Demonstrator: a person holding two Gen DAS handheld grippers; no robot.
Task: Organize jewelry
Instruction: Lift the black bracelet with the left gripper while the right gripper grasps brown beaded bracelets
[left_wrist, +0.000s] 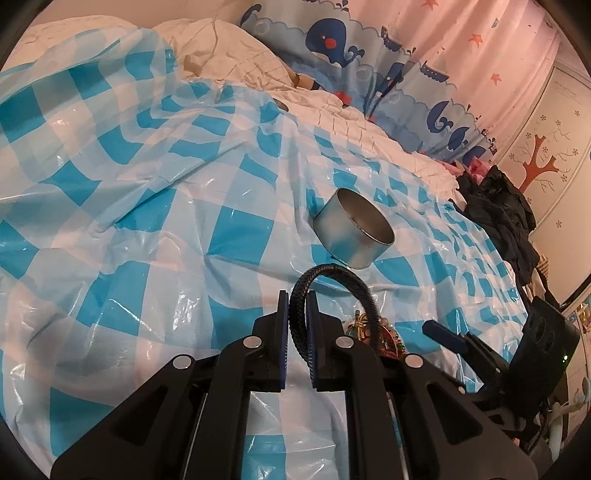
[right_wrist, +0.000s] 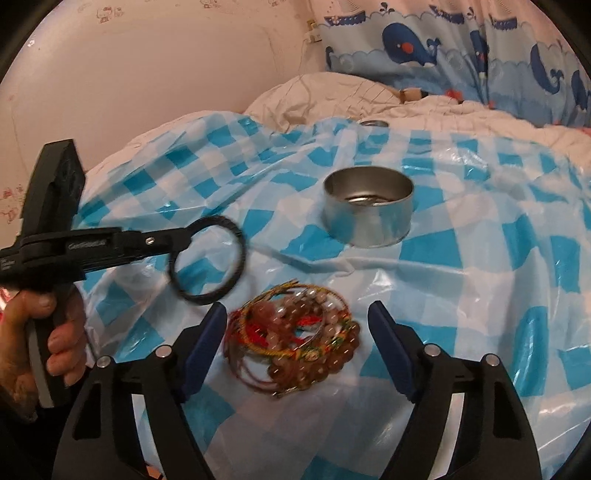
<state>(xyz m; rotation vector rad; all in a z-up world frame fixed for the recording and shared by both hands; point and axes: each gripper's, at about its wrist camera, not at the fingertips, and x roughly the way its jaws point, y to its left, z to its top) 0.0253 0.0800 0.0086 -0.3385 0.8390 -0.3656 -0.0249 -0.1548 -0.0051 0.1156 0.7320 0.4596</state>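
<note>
My left gripper (left_wrist: 296, 306) is shut on a black braided bracelet (left_wrist: 334, 284) and holds it above the blue checked sheet; in the right wrist view the left gripper (right_wrist: 184, 236) shows at left with the bracelet (right_wrist: 236, 258) hanging from it. A round metal tin (left_wrist: 354, 229) stands open beyond it; it also shows in the right wrist view (right_wrist: 369, 210), with something silvery inside. A pile of beaded and colourful thread bracelets (right_wrist: 295, 336) lies on the sheet between the fingers of my open right gripper (right_wrist: 297, 325), which hovers just above it.
The blue and white checked plastic sheet (right_wrist: 480, 295) covers a rumpled bed. White pillows (right_wrist: 332, 96) and a whale-print curtain (right_wrist: 424, 40) lie behind. A heap of dark clothes (left_wrist: 498, 214) sits at the bed's right edge. A metal lid (right_wrist: 373, 123) lies far back.
</note>
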